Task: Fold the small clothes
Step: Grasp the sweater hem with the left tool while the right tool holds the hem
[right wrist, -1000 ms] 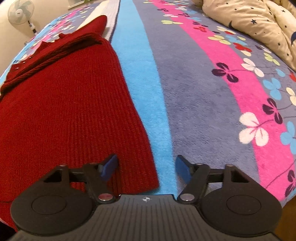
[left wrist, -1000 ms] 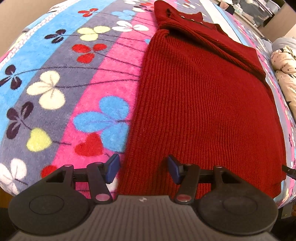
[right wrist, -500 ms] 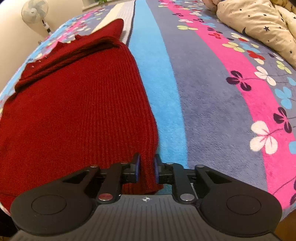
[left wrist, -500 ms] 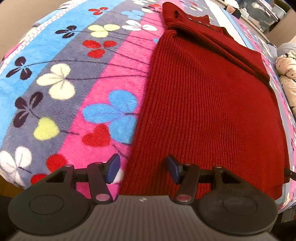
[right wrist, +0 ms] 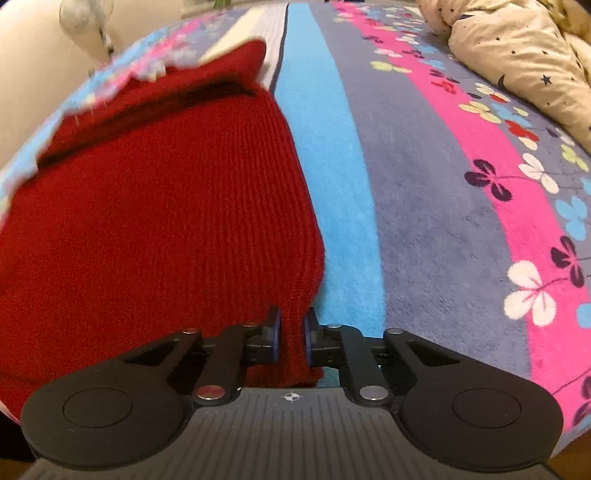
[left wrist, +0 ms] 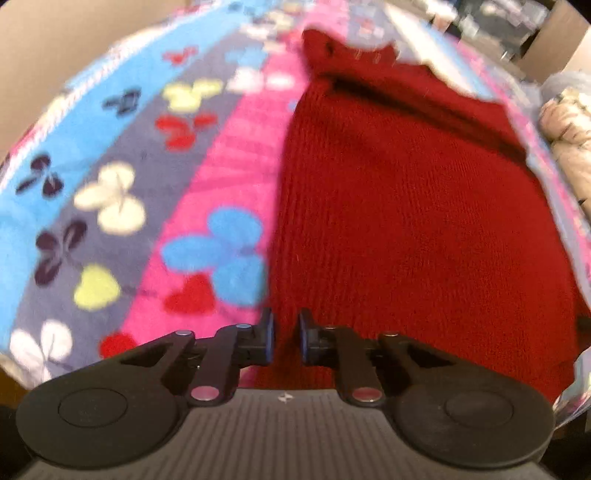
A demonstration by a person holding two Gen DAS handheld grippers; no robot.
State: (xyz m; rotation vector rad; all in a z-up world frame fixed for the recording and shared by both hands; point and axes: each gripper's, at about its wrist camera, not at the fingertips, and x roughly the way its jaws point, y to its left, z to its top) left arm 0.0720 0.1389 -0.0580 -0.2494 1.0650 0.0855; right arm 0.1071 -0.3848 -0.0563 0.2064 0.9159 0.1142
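A dark red knitted sweater (left wrist: 406, 221) lies flat on a striped flower-print blanket (left wrist: 110, 184), its neck at the far end. My left gripper (left wrist: 286, 332) has its jaws closing on the sweater's near left hem corner, and the knit is pinched between the blue pads. In the right wrist view the same sweater (right wrist: 166, 221) fills the left half. My right gripper (right wrist: 291, 334) has its jaws closing on the near right hem corner, with a strip of knit squeezed between the pads. The left wrist view is blurred.
A cream duvet with stars (right wrist: 517, 55) is bunched at the far right of the blanket (right wrist: 424, 221). A standing fan (right wrist: 85, 14) is beyond the far left edge. Boxes and clutter (left wrist: 498, 22) sit past the bed's far end.
Both grippers went from wide open to closed on the sweater's near hem corners, the right one first. The hem at the right corner now bunches up between the pads.
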